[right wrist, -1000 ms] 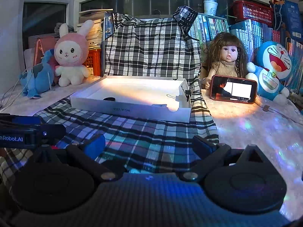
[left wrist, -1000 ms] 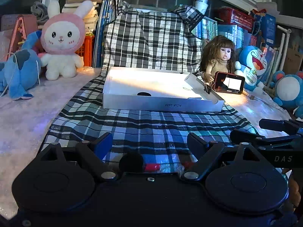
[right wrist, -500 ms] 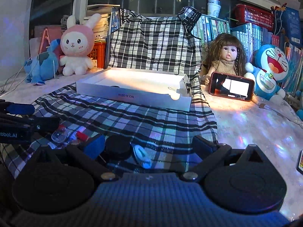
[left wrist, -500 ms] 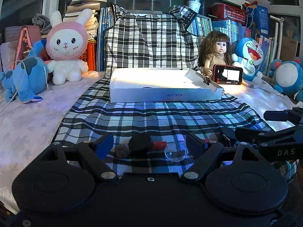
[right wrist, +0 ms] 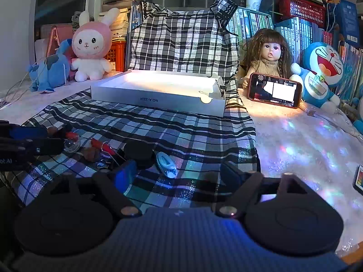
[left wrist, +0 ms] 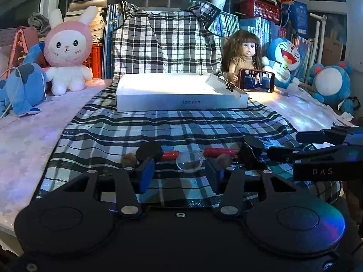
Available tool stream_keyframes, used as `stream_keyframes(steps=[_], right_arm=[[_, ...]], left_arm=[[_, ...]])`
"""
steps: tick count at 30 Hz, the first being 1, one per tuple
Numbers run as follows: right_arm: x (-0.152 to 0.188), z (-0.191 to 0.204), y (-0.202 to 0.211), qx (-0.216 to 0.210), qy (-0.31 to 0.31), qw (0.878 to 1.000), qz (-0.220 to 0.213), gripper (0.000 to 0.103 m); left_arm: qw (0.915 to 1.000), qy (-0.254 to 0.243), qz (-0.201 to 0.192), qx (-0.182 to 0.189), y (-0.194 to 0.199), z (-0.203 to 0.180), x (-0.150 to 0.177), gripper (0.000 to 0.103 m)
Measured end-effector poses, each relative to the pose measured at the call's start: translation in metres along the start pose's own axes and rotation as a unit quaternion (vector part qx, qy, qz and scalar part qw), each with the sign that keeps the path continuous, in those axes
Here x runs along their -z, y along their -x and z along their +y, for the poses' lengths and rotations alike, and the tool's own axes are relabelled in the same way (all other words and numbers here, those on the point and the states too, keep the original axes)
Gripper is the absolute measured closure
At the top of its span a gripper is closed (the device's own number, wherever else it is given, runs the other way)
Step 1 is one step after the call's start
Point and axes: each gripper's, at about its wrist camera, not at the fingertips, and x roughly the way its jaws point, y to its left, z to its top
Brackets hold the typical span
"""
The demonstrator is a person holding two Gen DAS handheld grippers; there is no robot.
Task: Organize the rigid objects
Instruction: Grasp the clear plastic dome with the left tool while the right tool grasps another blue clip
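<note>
Across the near edge of the plaid cloth (left wrist: 158,131), from nine o'clock to three in our left wrist view, lie a brown pebble (left wrist: 128,159), a black disc (left wrist: 148,151), a red stick (left wrist: 169,155), a clear dome (left wrist: 189,162), another red stick (left wrist: 217,151) and a black cap (left wrist: 252,146). Our left gripper (left wrist: 180,175) is closing around empty air, the dome just ahead at twelve o'clock. We judge the dome light, slick and brittle, best pinched gently across its rim. Our right gripper (right wrist: 177,176) is closing too, holding nothing, with a pale blue shoe (right wrist: 166,163) lying between its fingers. The white tray (left wrist: 181,103) waits beyond at twelve.
</note>
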Motion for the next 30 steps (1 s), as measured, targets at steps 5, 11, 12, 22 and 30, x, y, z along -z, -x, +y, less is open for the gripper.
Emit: stream_keyframes(steps=[5,11,12,22,30], right_arm=[[0.001,0.001,-0.003,0.007,0.005,1.0,0.004,0.028],[0.0,-0.001,-0.009,0.022,0.007,1.0,0.017,0.033],[0.0,-0.002,-0.01,0.026,0.006,0.999,0.02,0.033],[-0.005,-0.021,-0.024,0.075,-0.015,0.997,0.032,0.036],[-0.009,-0.017,-0.019,0.032,-0.027,0.999,0.032,0.036]], left_arm=[[1.0,0.003,0.006,0.001,-0.006,-0.002,0.001,0.06],[0.9999,0.005,0.014,0.0,-0.015,-0.002,0.0,0.064],[0.9999,0.004,0.015,0.0,-0.016,-0.003,0.0,0.064],[0.9992,0.03,0.018,0.022,-0.031,0.0,-0.002,0.075],[0.9998,0.007,0.012,0.011,-0.036,-0.005,-0.002,0.075]])
